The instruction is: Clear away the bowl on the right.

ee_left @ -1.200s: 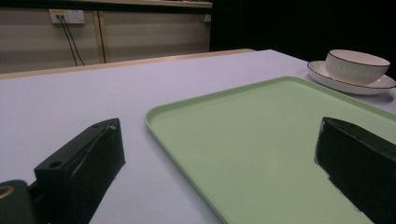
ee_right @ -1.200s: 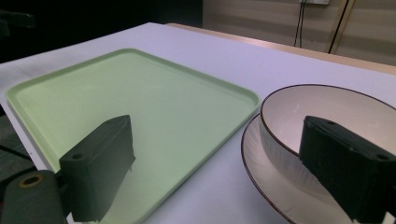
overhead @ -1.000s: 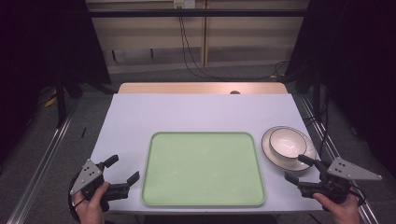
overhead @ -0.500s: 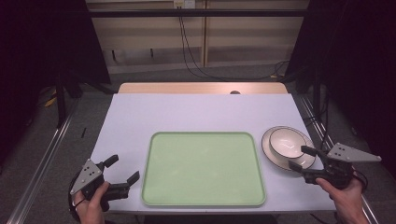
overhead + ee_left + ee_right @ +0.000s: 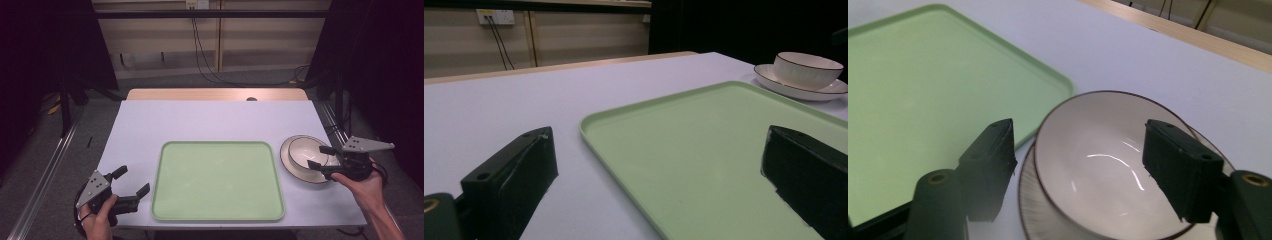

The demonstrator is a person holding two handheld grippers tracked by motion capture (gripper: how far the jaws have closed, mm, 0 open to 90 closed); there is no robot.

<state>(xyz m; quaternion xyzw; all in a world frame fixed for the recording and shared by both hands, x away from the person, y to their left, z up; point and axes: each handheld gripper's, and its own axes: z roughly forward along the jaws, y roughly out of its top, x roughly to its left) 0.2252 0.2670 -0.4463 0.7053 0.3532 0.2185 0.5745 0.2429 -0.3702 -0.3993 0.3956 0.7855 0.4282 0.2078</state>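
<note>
Each hand-held gripper is built of black blocky jaws. A grey three-cornered plate is mounted on top. Round screw holes are seen in the jaws.

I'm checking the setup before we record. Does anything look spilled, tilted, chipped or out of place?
Nothing stands out. The green tray lies flat and bare on the table. The bowl sits upright on its plate beside the tray, with no spill or visible chip. The right tool hangs open over the bowl.

bowl on plate, right of tray
</note>
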